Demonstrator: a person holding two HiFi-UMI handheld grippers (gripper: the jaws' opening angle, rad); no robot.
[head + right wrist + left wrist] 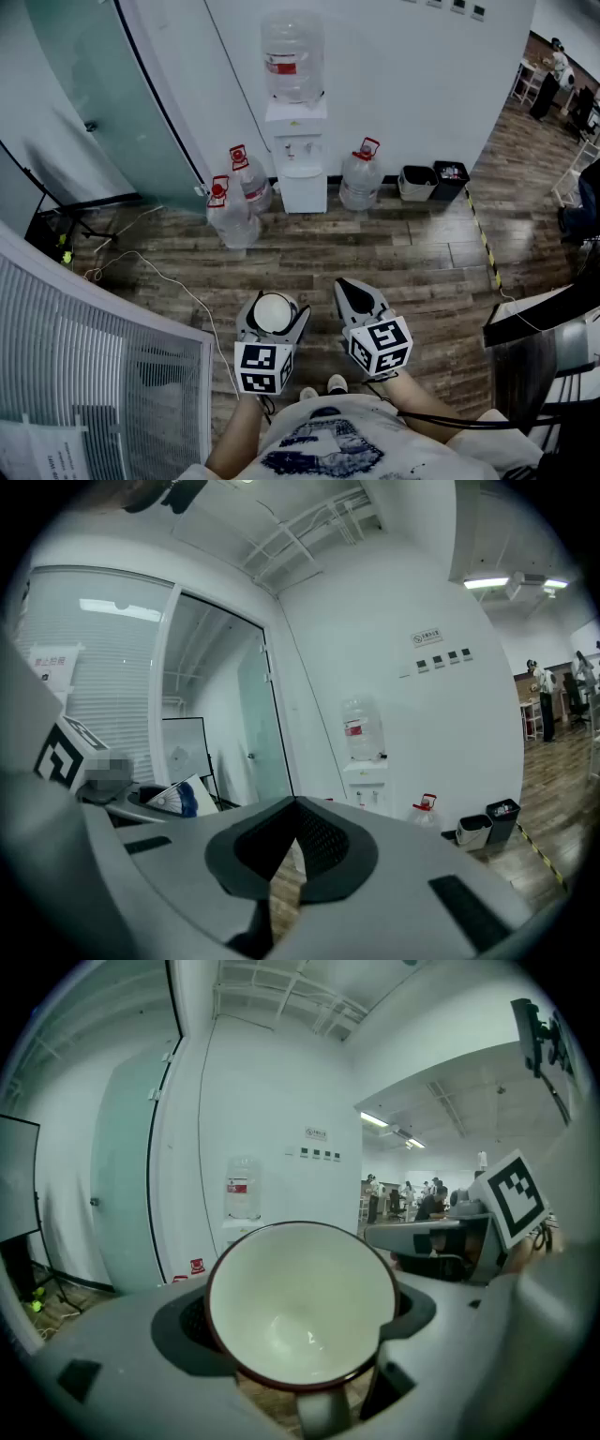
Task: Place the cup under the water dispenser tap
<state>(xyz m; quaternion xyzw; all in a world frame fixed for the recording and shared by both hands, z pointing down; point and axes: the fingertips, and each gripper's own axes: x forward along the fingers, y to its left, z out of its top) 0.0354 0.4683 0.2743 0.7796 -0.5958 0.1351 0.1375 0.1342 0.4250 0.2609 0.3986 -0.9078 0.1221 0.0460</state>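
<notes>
A white cup with a dark red rim (274, 312) sits between the jaws of my left gripper (274, 302), which is shut on it and holds it off the floor. In the left gripper view the cup (300, 1302) fills the gap, its mouth facing the camera. My right gripper (350, 287) is beside it with its jaws together and nothing in them; its tips (291, 803) meet. The white water dispenser (300, 159) with a clear bottle on top stands against the far wall, well ahead of both grippers. It shows small in both gripper views (242, 1213) (364, 761).
Three spare water bottles (234, 211) (251, 178) (361, 178) stand on the wood floor around the dispenser. Two bins (418, 181) (450, 178) are to its right. A glass door (103, 94) is at left, a cable (159, 281) lies on the floor, and a desk (544, 328) is at right.
</notes>
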